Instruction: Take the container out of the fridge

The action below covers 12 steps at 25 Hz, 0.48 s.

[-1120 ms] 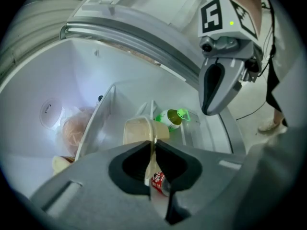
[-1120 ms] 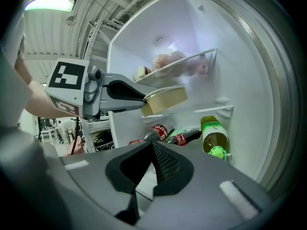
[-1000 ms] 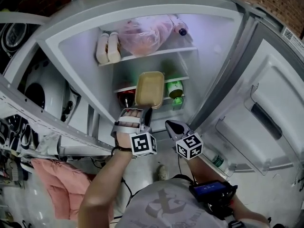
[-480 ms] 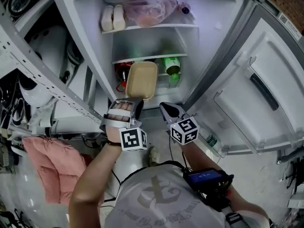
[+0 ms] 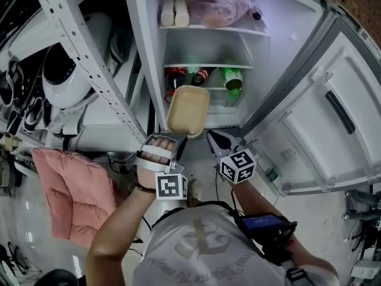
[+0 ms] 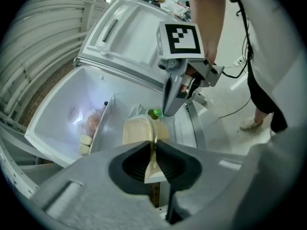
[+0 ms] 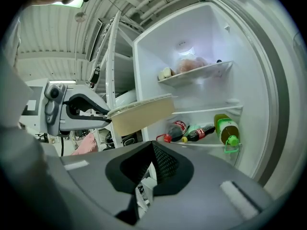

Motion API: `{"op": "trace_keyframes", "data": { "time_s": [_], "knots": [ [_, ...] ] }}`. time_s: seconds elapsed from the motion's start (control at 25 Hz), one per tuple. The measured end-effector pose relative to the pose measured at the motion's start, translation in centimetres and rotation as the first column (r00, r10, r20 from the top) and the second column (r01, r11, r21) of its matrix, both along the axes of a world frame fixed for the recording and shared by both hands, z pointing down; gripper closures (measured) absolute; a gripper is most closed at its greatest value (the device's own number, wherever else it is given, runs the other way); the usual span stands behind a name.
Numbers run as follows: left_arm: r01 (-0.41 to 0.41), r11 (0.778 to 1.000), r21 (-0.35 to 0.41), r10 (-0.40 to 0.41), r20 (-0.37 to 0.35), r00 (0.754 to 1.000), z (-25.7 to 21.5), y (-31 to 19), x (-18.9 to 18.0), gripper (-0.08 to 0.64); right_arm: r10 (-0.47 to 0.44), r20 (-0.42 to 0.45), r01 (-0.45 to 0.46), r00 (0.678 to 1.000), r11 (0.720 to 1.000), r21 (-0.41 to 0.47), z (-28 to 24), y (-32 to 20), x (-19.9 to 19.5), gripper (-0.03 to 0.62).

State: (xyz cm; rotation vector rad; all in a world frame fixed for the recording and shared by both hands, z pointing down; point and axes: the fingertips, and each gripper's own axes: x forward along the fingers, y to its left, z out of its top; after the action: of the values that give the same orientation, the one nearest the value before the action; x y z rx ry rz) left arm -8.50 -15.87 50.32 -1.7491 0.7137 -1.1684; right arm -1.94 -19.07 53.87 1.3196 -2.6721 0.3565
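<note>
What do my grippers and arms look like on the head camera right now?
Left gripper and right gripper: grey bodies, tapered jaws with black ribbed pads, each carrying a white cube bearing black square markers. You wear a grey short-sleeved T-shirt with a faded print.

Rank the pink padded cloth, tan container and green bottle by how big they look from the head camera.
1. pink padded cloth
2. tan container, though it is probably held nearer the camera
3. green bottle, also farthest away

A: Head view?
B: From above, steeply down, facing open fridge [image 5: 205, 46], not close.
A: Gripper views?
B: Each along own jaws, v. close. Left gripper view faces right gripper [image 6: 169, 110]; right gripper view faces fridge. All 3 share container [image 5: 188, 111].
</note>
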Motion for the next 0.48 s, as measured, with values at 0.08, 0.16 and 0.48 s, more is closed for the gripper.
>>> {"op": "trace_keyframes", "data": {
  "time_s": [0.08,0.16,0.48],
  "knots": [
    [0.014,1.000,-0.003,-0.014,-0.001,1.000,0.4,0.9,-1.1,0.523,-0.022,-0.008,0.022,1.000,1.000,0.002,0.0,0.6,-1.0,0.586],
    [0.032,0.999,-0.007,-0.032,0.000,0.999,0.8,1.8,-2.3,0.523,-0.039,-0.012,0.039,0.999,0.999,0.005,-0.2,1.0,-2.0,0.586],
    [0.092,0.995,-0.021,-0.092,0.022,0.996,2.3,6.1,-7.0,0.523,-0.131,-0.032,0.132,0.991,0.991,0.027,-0.7,3.8,-6.4,0.586]
  ]
}}
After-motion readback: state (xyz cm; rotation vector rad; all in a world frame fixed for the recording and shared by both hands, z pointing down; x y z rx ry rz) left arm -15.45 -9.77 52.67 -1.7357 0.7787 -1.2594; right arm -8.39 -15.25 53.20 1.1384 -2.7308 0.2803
